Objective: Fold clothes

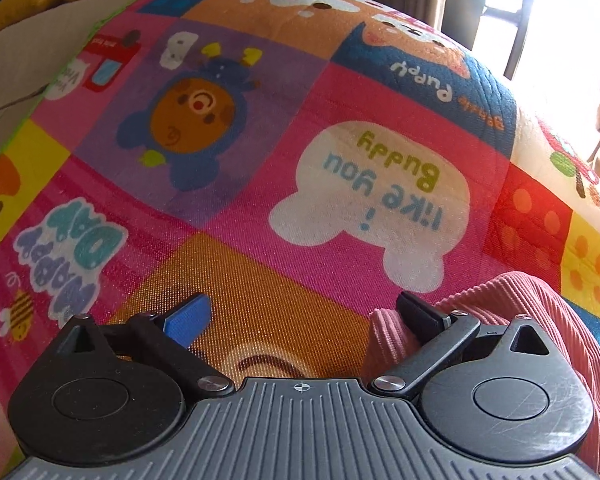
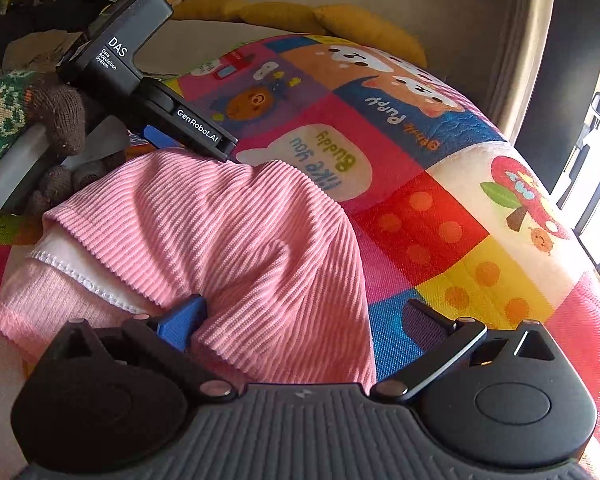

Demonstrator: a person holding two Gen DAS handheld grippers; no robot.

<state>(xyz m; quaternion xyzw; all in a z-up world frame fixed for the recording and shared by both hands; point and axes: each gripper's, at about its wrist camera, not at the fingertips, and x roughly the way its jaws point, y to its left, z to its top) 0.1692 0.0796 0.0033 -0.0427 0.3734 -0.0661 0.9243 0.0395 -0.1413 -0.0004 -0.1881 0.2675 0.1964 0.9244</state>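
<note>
Lying bunched on the play mat (image 2: 440, 208), pink ribbed garment (image 2: 228, 232) | soft, light, limp; take hemmed edge at 9 o'clock | left gripper (image 1: 304, 316), right gripper (image 2: 304, 320) both spread, empty

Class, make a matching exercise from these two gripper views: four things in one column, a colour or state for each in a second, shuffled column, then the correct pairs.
1. ribbed corduroy garment
2. long bolster cushion
3. left gripper
4. knitted glove

A. yellow
B. brown
C. pink
D. open

Pairs: 1-C, 2-A, 3-D, 4-B
</note>
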